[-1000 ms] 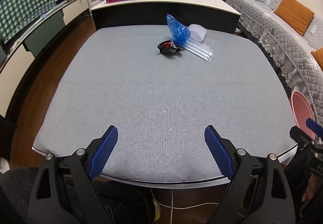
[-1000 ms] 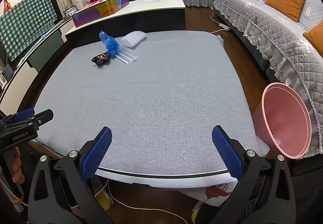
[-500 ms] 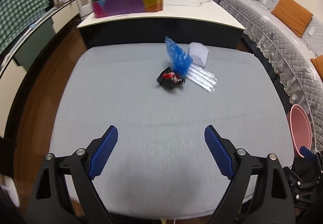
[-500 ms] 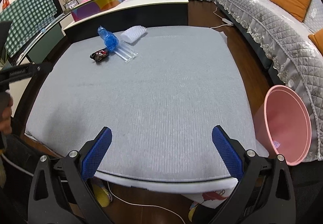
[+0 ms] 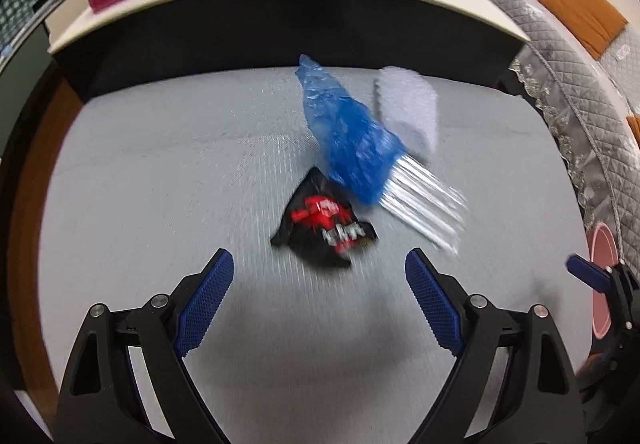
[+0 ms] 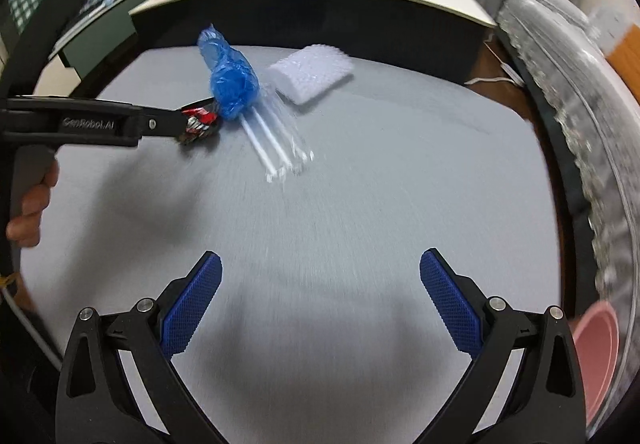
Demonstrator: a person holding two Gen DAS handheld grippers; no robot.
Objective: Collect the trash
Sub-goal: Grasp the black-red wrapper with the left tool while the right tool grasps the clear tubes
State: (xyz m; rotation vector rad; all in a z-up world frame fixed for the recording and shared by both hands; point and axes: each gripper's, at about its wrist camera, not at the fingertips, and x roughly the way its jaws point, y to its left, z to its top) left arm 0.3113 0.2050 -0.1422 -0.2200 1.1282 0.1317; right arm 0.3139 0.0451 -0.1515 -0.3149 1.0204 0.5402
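Closing in since earlier, left gripper (image 5: 316, 296) now hangs wide open, empty, just short of crumpled black-and-red wrapper (image 5: 326, 224) mid grey mat (image 5: 160, 163); right gripper (image 6: 320, 308) also agape, empty.

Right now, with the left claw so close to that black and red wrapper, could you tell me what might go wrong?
1. The blue bag overlaps the black and red wrapper; closing the open left claw could snag both or drag the bag.
2. The clear straw packet lies tucked under the bag and may get pulled along.
3. The pink bin sits off to the right, so a loosely pinched wrapper might drop on the way.
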